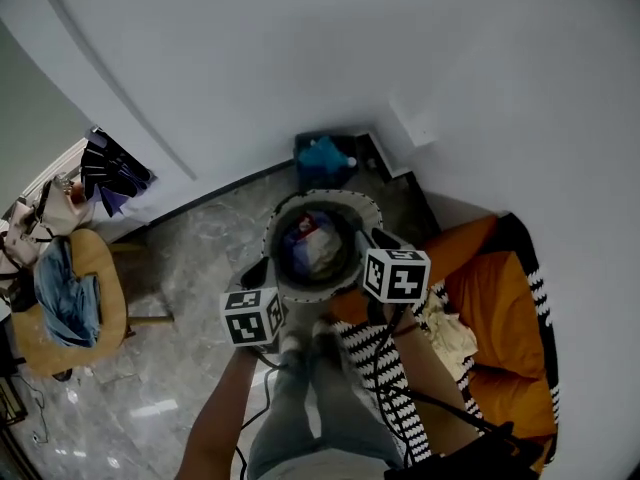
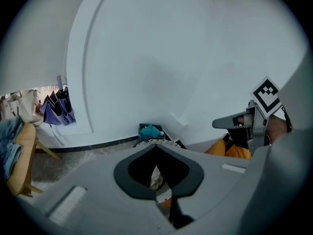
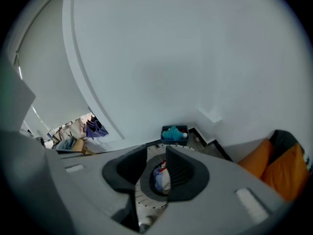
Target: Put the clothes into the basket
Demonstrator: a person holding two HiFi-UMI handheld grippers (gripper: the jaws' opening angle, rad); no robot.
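Observation:
A round light basket (image 1: 285, 286) stands on the floor just ahead of the person's feet, with a heap of white, blue and red clothes (image 1: 312, 246) inside it. My left gripper (image 1: 268, 270) hangs at the basket's left rim; in the left gripper view its jaws (image 2: 155, 147) meet at the tips with nothing gripped. My right gripper (image 1: 368, 238) is over the right rim. Its jaws (image 3: 156, 153) stand apart and empty, and the basket (image 3: 146, 199) and clothes (image 3: 161, 177) show through the gap. A cream cloth (image 1: 450, 333) lies on the orange cushion.
A blue bin (image 1: 325, 158) with something teal stands by the wall behind the basket. An orange cushion (image 1: 500, 308) with black-and-white trim fills the right. A wooden chair (image 1: 110, 298) with denim on it stands at left, beside a hanging dark umbrella (image 1: 110, 173).

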